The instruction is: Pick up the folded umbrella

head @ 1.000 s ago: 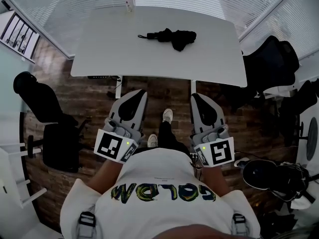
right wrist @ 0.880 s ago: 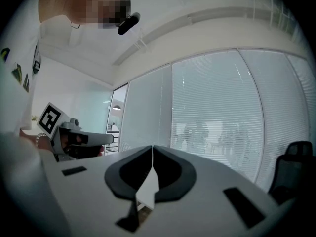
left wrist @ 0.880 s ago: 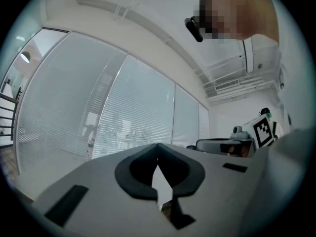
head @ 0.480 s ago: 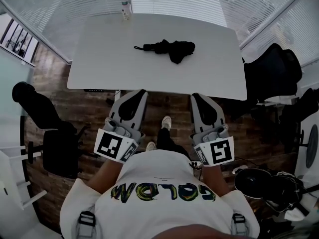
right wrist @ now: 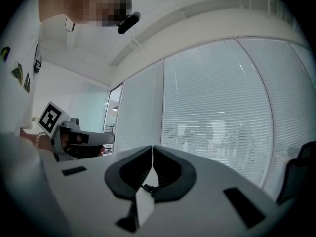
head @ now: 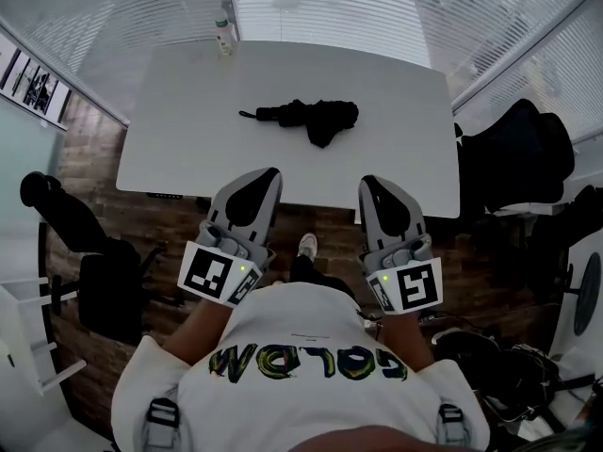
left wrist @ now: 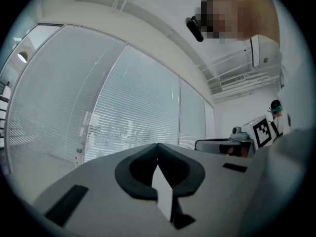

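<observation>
Folded black umbrella (head: 306, 116) lies flat near the middle of the white table (head: 179, 149), slim handle end toward 9 o'clock and loose fabric bunched toward 3. A small bottle (head: 224, 38) stands upright at the table's 11 o'clock corner. Left gripper (head: 271, 171) and right gripper (head: 364, 180) are held side by side, tips at the table's 6 o'clock edge, both pointing to 12 and well apart from the umbrella. Each has its jaws pressed together with nothing between them, and a black office chair (head: 513, 149) sits at the table's 3 o'clock.
</observation>
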`<state>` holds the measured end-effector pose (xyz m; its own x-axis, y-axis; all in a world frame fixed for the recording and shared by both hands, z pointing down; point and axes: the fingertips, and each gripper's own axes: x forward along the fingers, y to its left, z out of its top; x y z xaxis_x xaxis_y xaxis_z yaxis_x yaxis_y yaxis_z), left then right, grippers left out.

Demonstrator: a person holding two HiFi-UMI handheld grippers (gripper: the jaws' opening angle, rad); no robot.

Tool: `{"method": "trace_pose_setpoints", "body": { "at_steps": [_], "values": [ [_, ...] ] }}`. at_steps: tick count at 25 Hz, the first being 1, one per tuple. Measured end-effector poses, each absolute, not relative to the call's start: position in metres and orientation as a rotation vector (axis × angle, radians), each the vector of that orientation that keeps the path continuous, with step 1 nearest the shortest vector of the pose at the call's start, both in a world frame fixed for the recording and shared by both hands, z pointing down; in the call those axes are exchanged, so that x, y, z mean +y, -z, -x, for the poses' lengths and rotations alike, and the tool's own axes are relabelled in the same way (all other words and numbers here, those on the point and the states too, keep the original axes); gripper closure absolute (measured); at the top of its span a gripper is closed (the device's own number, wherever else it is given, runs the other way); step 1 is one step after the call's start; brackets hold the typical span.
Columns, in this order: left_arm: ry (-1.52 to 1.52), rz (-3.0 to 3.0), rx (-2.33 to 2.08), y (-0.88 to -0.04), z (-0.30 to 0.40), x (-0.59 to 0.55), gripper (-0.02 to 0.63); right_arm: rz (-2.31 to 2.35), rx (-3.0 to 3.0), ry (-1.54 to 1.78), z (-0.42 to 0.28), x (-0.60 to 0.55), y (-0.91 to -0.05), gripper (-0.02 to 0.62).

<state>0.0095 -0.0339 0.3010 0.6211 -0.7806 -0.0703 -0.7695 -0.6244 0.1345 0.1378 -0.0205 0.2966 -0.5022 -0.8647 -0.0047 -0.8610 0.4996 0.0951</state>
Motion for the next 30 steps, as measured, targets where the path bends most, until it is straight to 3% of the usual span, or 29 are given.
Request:
{"method": "trace_pose_setpoints", "body": {
  "at_steps": [14, 30],
  "values": [
    [0.161, -2.716, -1.366, -0.305, -0.063, -0.11, 0.595, -1.502, -2.708, 0.102, -0.194, -0.102, -0.305, 0.578],
    [0.159, -2.69, -1.385, -0.313, -0.026, -0.181, 0.595, -1.459, -2.699, 0.113, -0.156, -0.173, -0.309, 0.578]
  ]
}}
